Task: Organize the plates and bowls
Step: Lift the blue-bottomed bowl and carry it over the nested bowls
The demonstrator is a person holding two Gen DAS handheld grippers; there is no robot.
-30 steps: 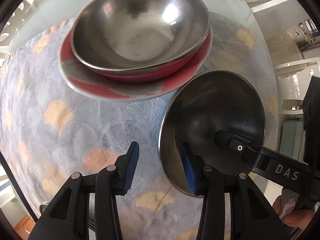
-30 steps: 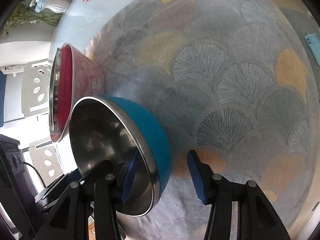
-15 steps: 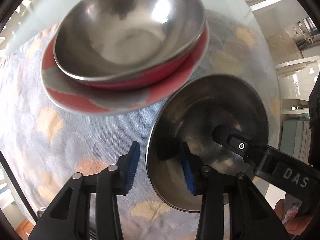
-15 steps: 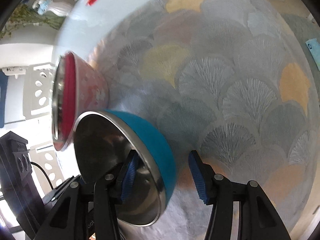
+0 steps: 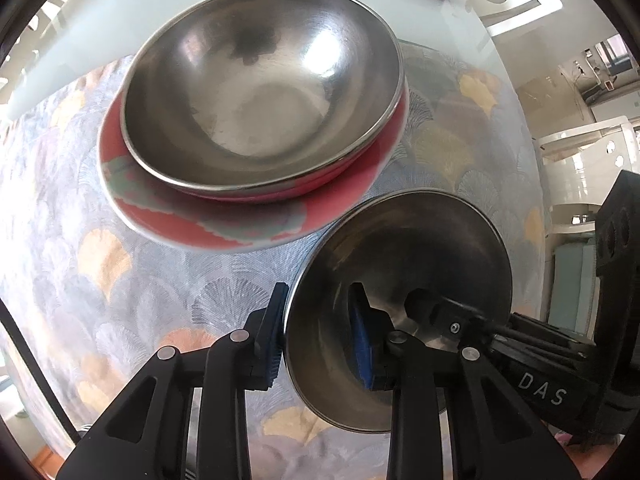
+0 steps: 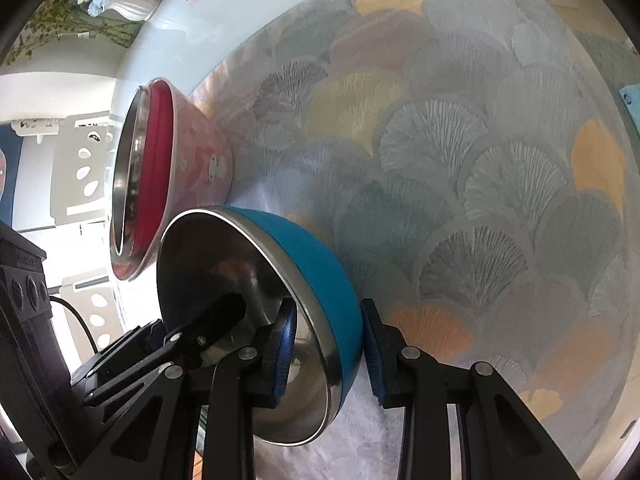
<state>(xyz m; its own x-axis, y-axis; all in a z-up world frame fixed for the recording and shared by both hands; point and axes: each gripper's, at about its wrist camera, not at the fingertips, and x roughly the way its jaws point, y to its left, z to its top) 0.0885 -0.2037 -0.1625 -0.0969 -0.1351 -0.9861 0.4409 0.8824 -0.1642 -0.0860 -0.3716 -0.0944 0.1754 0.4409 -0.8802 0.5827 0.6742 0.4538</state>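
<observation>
On the desk (image 5: pixel 52 240), covered with a cloth of fan-shaped leaf patterns, stand two sets of dishes. At about 12 o'clock in the left wrist view a large steel bowl (image 5: pixel 264 92) with a red outside sits inside a red patterned plate (image 5: pixel 192 224); the bowl holds nothing. In the right wrist view the same red bowl (image 6: pixel 188 160) shows at 10 o'clock, seen edge-on.

Just beside it, toward 4 o'clock in the left wrist view, is a smaller blue bowl (image 5: pixel 404 264) with a steel inside, also holding nothing but the fingers reaching into it. In the right wrist view this bowl (image 6: pixel 320 276) lies at about 7 o'clock, its blue outer wall facing the cloth, its rim very near the red bowl; whether they touch cannot be told.

Both grippers grasp this bowl by its rim. The left gripper (image 5: pixel 318 338) points straight down, one finger outside the wall, the other inside; its fingers have just been closing and now pinch the wall. The right gripper (image 6: pixel 330 350) slants down from the opposite side, its fingers likewise astride the rim, just closing, pads against steel inside and blue outside. Each gripper's black frame shows in the other's view.
</observation>
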